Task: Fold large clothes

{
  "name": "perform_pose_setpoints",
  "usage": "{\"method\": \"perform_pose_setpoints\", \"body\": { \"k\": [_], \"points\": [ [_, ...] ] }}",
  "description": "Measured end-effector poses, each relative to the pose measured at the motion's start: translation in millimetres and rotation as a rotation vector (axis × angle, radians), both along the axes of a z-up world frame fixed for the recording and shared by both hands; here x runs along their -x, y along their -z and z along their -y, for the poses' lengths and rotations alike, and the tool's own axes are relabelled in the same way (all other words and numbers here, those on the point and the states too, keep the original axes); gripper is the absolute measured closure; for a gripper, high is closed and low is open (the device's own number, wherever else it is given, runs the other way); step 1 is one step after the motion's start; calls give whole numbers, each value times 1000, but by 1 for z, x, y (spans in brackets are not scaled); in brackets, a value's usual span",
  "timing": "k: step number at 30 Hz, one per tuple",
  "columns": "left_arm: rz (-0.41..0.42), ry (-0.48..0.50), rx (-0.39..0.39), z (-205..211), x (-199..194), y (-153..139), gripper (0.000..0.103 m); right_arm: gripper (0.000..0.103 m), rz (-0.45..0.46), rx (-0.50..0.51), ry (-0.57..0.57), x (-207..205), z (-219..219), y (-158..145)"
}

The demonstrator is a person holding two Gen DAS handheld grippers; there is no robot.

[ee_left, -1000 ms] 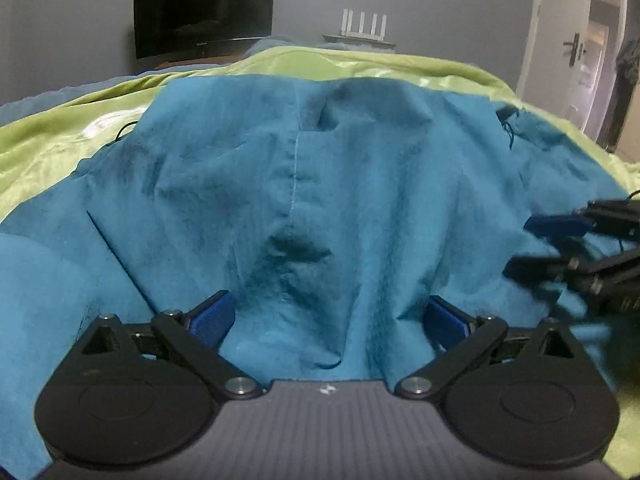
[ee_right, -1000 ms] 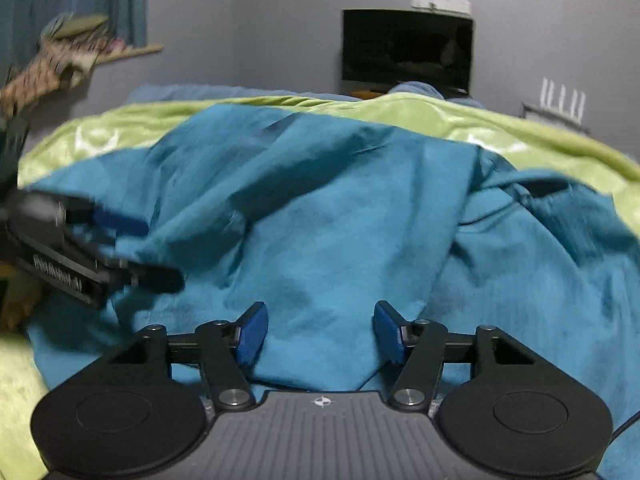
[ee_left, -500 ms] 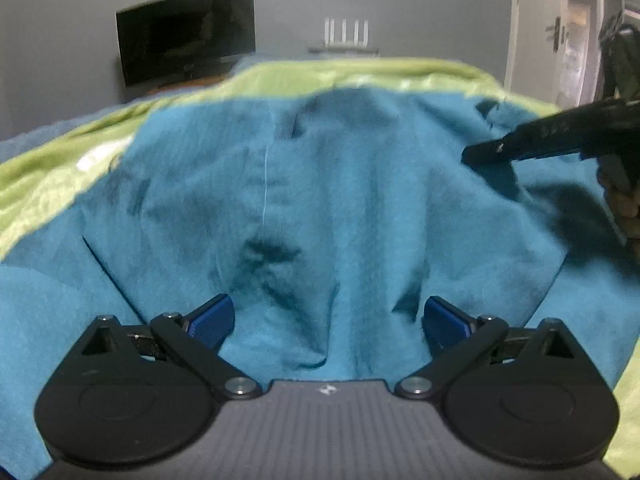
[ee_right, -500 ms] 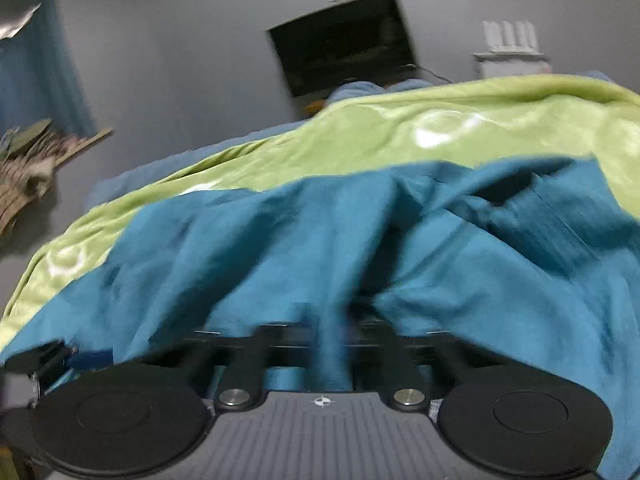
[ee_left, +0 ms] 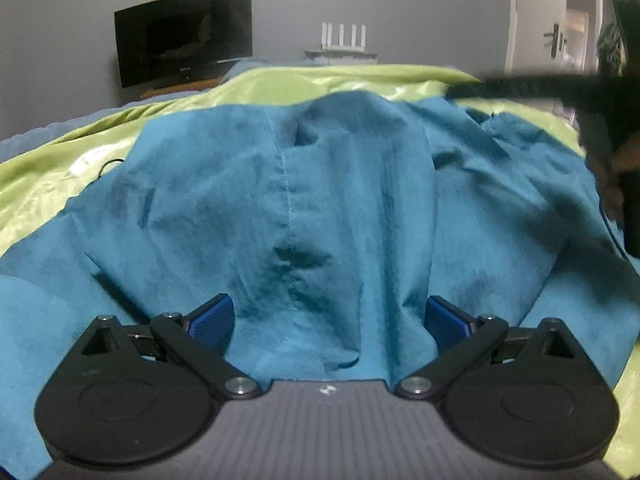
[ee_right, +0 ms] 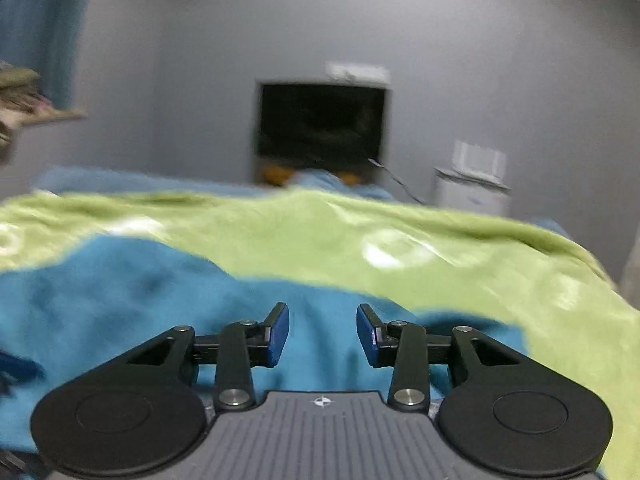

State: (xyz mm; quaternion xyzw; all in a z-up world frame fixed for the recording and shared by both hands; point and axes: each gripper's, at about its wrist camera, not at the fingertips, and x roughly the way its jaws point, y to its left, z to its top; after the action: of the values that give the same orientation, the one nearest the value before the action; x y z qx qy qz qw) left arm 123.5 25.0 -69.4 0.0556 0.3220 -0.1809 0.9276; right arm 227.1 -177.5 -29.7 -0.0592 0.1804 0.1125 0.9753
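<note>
A large teal garment lies crumpled on a green bedspread. My left gripper is open, its blue pads wide apart with bunched teal cloth lying between them. My right gripper is open and empty above the garment's far edge, close to the green bedspread. In the left wrist view the right gripper shows blurred at the upper right, above the garment.
A dark monitor stands on a stand against the grey wall behind the bed. A white router sits on a shelf. A white door is at the right. Curtains hang at the left.
My right gripper opened, letting go of the cloth it was closed on, and moved up and toward the far side of the bed. The left gripper stayed open in place.
</note>
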Motion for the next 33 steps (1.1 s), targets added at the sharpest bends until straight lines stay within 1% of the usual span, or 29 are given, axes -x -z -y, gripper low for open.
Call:
{"method": "perform_pose_setpoints", "body": {
  "k": [1,4,6,8,11,13,15,16,17,18,20,21,23,26,28,30,33],
  "points": [
    [-4,4,-8,1,0,1,1,63,2,-9,-38,-3,-8,-1],
    [-12,6,-14,2,0,3,1,63,-26,6,-133,-18,-37,2],
    [-17,2,-12,1,1,3,1,70,-47,49,-163,-30,-55,11],
    [-30,-4,-8,1,-1,5,1,74,-104,105,-155,-46,-69,23],
    [-41,-2,-4,2,-5,8,1,73,-199,154,-127,-68,-79,48],
    [-44,1,-4,2,-6,10,1,70,-216,170,-107,-71,-78,58],
    [-45,3,0,1,-6,11,0,67,-199,139,-100,-67,-77,56],
    [-45,3,1,1,-7,11,0,63,-184,111,-92,-60,-71,52],
    [-44,3,1,0,-9,12,0,56,-162,76,-82,-52,-63,47],
    [-43,4,1,1,-10,13,0,51,-138,51,-75,-43,-54,40],
    [-42,4,1,1,-12,14,0,48,-77,26,-53,-15,-32,24],
    [-41,4,1,1,-13,14,0,46,-62,23,-46,-2,-23,19],
    [-39,3,-2,1,-12,14,0,43,-65,5,-29,27,0,10],
    [-33,1,-8,3,-10,14,0,42,-124,9,-2,68,40,9],
    [-25,-1,-16,5,-9,14,0,42,-181,28,17,98,61,14],
    [-5,-6,-27,6,-3,13,0,38,-250,38,24,123,77,22],
    [82,-20,-36,6,14,3,0,36,-355,100,57,149,88,35]
  ]
}}
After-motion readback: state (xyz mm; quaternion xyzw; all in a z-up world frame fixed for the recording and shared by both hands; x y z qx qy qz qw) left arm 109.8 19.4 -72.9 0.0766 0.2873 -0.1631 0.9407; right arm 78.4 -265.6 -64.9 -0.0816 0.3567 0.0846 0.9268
